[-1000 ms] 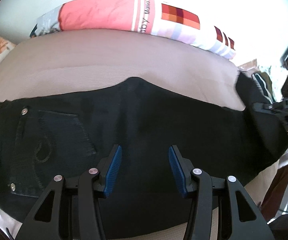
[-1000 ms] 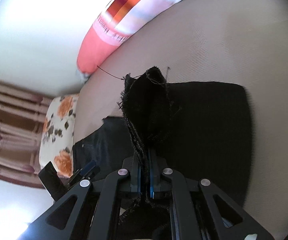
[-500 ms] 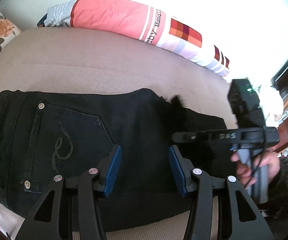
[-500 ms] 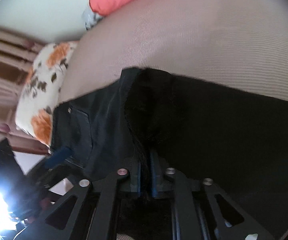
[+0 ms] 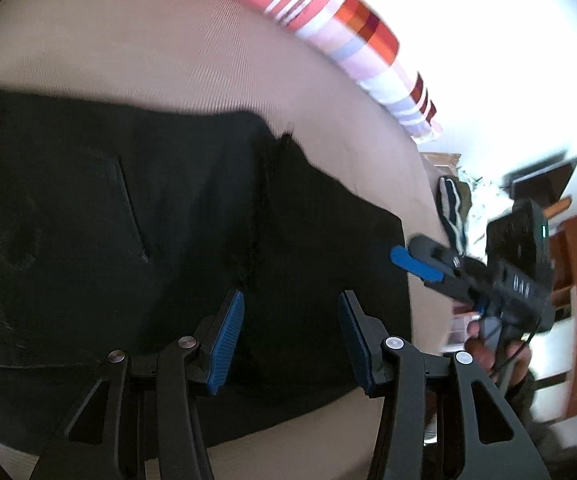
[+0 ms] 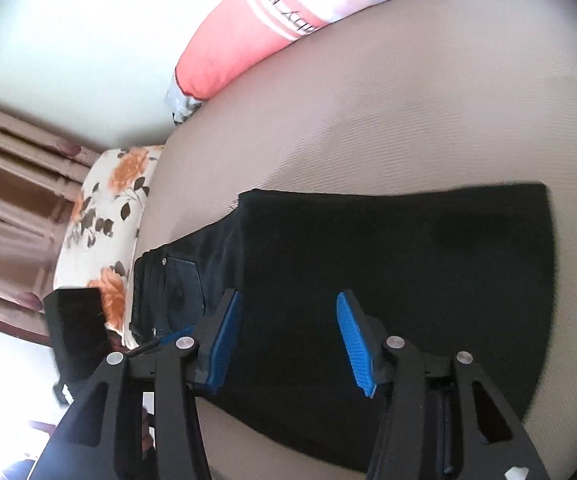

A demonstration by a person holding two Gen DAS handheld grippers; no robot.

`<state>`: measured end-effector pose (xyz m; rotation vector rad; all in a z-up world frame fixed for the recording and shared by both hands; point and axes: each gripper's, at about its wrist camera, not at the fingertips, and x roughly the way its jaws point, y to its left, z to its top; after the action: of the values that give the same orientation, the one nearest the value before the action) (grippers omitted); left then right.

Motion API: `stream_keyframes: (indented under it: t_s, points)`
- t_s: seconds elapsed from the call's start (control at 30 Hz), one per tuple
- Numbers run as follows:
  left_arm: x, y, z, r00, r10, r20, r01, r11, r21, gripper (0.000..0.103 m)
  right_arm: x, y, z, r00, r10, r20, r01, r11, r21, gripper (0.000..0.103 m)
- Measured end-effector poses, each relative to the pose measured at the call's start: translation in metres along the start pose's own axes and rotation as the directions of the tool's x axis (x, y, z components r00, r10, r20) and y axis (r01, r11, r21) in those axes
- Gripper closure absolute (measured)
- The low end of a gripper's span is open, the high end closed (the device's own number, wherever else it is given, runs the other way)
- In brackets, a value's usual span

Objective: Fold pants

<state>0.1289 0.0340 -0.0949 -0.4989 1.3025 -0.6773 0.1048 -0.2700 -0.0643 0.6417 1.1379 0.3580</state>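
Left wrist view: a beige ribbed bed cover (image 5: 136, 52) fills the frame, with one long pink and striped bolster (image 5: 352, 36) running from 12 toward 2 o'clock against a bright white wall, and cluttered furniture at 3 o'clock. One pair of black pants (image 5: 160, 216) lies flat across the cover, long axis from 9 to 3 o'clock, back pocket and rivet at 9 o'clock, a frayed hem laid over the middle. The left gripper (image 5: 290, 340) hovers with jaws parted and nothing between them. The right gripper (image 5: 416, 264) sits at 3 o'clock beside the folded edge. Right wrist view: the same cover, bolster, one floral pillow (image 6: 104, 224) and curtains at 9 o'clock. The pants' waist points toward 9 o'clock; the right gripper's jaws have just been opening, empty, above the cloth.
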Motion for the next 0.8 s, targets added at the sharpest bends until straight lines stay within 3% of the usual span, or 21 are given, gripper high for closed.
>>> stream_keyframes:
  t_s: [0.13, 0.37, 0.67, 0.7, 0.8]
  points:
    - [0.012, 0.007, 0.004, 0.998, -0.014, -0.060, 0.010, 0.998, -0.066, 0.060, -0.014, -0.016, -0.011, 0.999, -0.020, 0.033, 0.019, 0.999, 0.037, 0.055]
    - [0.028, 0.013, 0.011, 0.995, 0.045, -0.090, -0.053, 0.995, -0.089, 0.060, -0.012, -0.036, -0.023, 0.999, 0.010, 0.035, -0.013, 0.994, 0.108, 0.055]
    - [0.046, 0.006, 0.009, 0.990, -0.052, -0.129, 0.037, 0.992, -0.118, 0.062, -0.006, -0.047, -0.025, 0.999, 0.013, 0.029, -0.017, 0.990, 0.140, 0.055]
    - [0.048, 0.005, 0.010, 0.990, -0.060, -0.130, 0.044, 0.992, -0.121, 0.063, -0.007, -0.048, -0.025, 0.999, 0.014, 0.030, -0.018, 0.990, 0.142, 0.055]
    - [0.060, 0.003, 0.013, 0.990, -0.045, -0.133, 0.030, 0.993, -0.113, 0.088, -0.007, -0.047, -0.025, 0.999, -0.001, 0.034, -0.003, 0.991, 0.136, 0.055]
